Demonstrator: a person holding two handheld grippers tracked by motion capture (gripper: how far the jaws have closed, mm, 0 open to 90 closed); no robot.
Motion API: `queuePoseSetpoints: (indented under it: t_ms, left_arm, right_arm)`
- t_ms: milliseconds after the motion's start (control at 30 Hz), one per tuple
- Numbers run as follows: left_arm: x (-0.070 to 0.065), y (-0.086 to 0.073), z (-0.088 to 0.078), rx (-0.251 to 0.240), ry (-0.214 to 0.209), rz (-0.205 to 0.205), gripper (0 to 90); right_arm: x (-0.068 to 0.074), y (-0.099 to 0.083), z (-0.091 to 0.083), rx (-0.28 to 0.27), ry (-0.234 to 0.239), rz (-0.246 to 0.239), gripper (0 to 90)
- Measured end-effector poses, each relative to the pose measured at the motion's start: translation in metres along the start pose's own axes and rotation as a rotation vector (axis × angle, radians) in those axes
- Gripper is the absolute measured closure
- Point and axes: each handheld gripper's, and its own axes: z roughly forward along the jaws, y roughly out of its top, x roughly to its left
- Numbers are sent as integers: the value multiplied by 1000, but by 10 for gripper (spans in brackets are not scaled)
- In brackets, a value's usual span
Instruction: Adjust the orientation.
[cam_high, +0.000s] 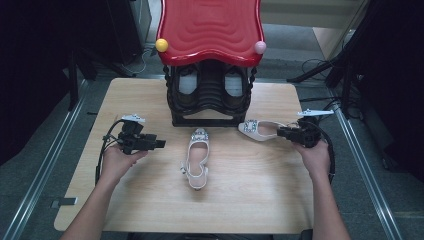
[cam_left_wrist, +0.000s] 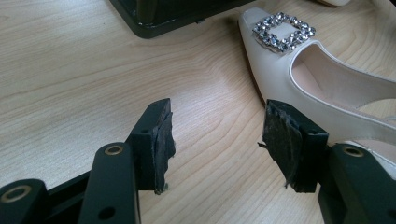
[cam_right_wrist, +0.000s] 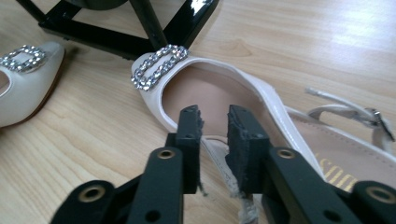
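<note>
The right claw (cam_high: 281, 131) lies at the heel end of the right shoe (cam_high: 260, 129), which sits on the table (cam_high: 150, 210) at 3 o'clock from the rack's foot, toe pointing toward 9 o'clock. In the right gripper view its jaws stand a narrow gap apart, astride the shoe's side wall (cam_right_wrist: 219, 154); whether the pads press on that edge cannot be told. The left claw (cam_high: 162, 144) hovers at 9 o'clock of the centre shoe (cam_high: 196, 157), jaws wide apart and holding nothing; bare wood shows between them in the left gripper view.

Risks, as judged:
1. The grip sits on a thin, soft edge. With the jaws this slack, a lift could let the shoe slide out or swing toe-down.
2. The loose ankle strap and buckle (cam_right_wrist: 369, 116) trail beside the jaws and could snag.
3. The shoe's jewelled buckle (cam_right_wrist: 159, 65) lies close to the rack base (cam_right_wrist: 116, 42); a forward push would knock it against the black frame.

Surroundings: the black shoe rack (cam_high: 210, 92) with a red top (cam_high: 210, 27) stands at 12 o'clock, 2 dark shoes already inside its lower tier. The centre shoe lies at 6 o'clock of the rack, toe toward it, partly blocking a straight approach to the opening.
</note>
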Motion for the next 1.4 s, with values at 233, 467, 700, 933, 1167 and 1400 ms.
queuePoseSetpoints:
  t_ms: [233, 467, 700, 933, 1167, 1400]
  left_arm:
    - [1, -2, -2, 1, 3, -5, 427]
    - [1, -5, -3, 0, 10, -7, 427]
    - [2, -6, -5, -11, 11, -16, 427]
    - [3, -4, -5, -10, 5, -13, 427]
    - [2, 1, -1, -10, -2, -7, 427]
    - [1, 7, 5, -8, -10, 4, 428]
  right_arm:
    - [-5, -6, 16, 58, 10, -4, 664]
    - [-1, -2, 24, 60, -3, -23, 738]
    - [7, -1, 22, 98, -29, -32, 825]
    - [23, -5, 18, 126, -8, 6, 837]
    - [43, -9, 17, 144, -5, 12, 839]
    - [62, -15, 20, 160, 39, 26, 831]
